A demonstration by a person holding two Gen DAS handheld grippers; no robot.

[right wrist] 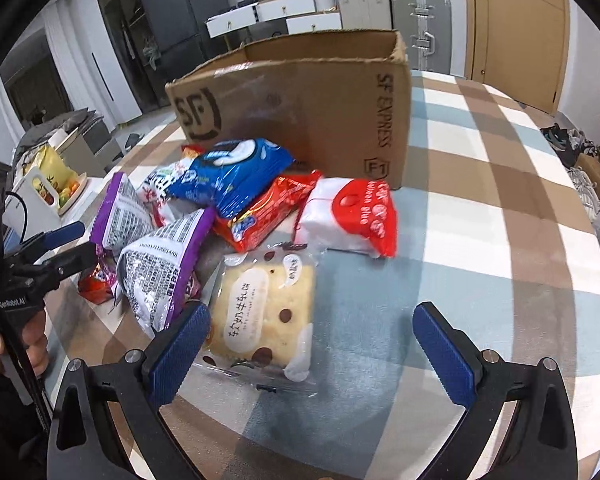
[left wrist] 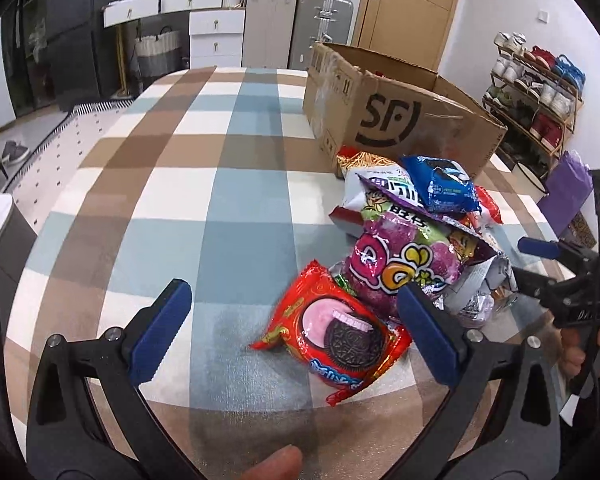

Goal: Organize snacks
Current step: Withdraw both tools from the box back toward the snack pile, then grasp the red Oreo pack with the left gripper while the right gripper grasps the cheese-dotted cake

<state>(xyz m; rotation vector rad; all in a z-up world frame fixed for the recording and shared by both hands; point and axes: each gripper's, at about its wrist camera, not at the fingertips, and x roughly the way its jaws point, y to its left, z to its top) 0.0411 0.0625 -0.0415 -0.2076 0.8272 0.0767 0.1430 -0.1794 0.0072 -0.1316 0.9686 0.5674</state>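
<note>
**Checked bench, snack pile, open carton waiting**

Checked cloth in blue, brown and cream covers the bench [left wrist: 220,184], with suitcases, drawers and a wooden door behind. An open cardboard box [right wrist: 300,112] marked SF stands at the far side, and the snacks lie heaped on the cloth just in front of it.

The left claw [left wrist: 296,324] is spread wide and holds nothing; a red cookie packet [left wrist: 336,340] lies flat between its pads, at the near edge of the heap, partly tucked under a purple candy bag [left wrist: 396,264]. The right claw [right wrist: 312,344] is likewise spread and empty, with a clear-wrapped cake [right wrist: 264,316] lying between its fingers, close to the left pad. A blue cookie packet [right wrist: 236,176] sits highest on the pile, and a white and red pack [right wrist: 352,216] lies just beside the box.

The step in hand looks like a first pick. To do it well, centre each claw over its packet, come down low enough to catch the body, not the crinkly seam, and close gently, since cake and cookies crush. Lifting the red packet will likely disturb the bag resting on it, so draw it out sideways first.
</note>
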